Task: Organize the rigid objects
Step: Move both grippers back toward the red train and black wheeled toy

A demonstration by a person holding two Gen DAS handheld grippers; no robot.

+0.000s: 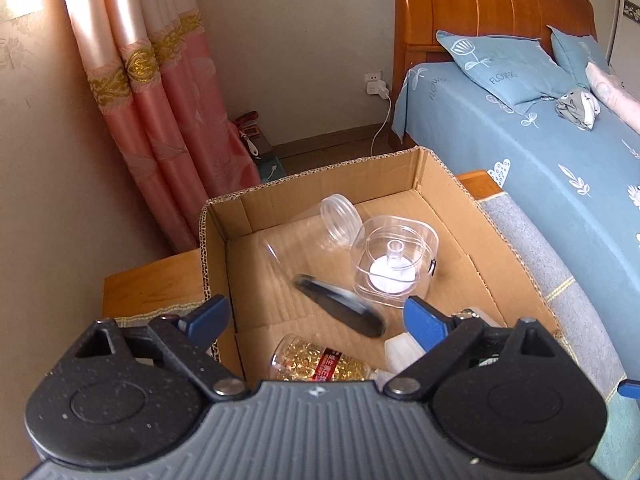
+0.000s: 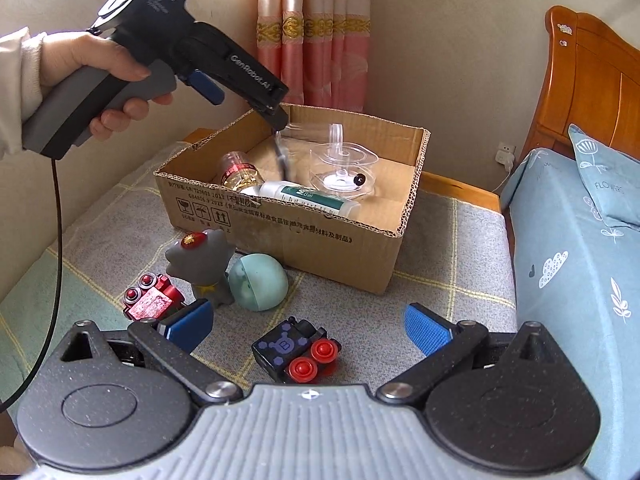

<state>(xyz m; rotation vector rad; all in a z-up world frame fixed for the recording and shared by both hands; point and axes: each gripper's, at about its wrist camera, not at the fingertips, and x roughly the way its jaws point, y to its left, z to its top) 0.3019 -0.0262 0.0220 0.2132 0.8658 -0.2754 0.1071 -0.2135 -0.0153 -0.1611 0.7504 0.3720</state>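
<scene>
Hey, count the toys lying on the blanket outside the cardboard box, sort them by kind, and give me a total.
Blocky toy vehicles: 2, the red toy and the black toy
Grey figurine: 1
Green ball: 1
Total: 4

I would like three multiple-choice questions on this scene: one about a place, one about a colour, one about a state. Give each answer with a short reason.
1. Where is the green ball?
A) on the checked cushion, before the cardboard box
B) inside the box
C) on the bed
2. What colour are the wheels of the black block toy?
A) yellow
B) red
C) white
3. How is the right tool?
A) shut on the ball
B) shut on the toy
C) open, holding nothing
Answers: 1 A, it lies outside the box; 2 B, both wheels are red; 3 C, its fingers stand wide apart.
</scene>
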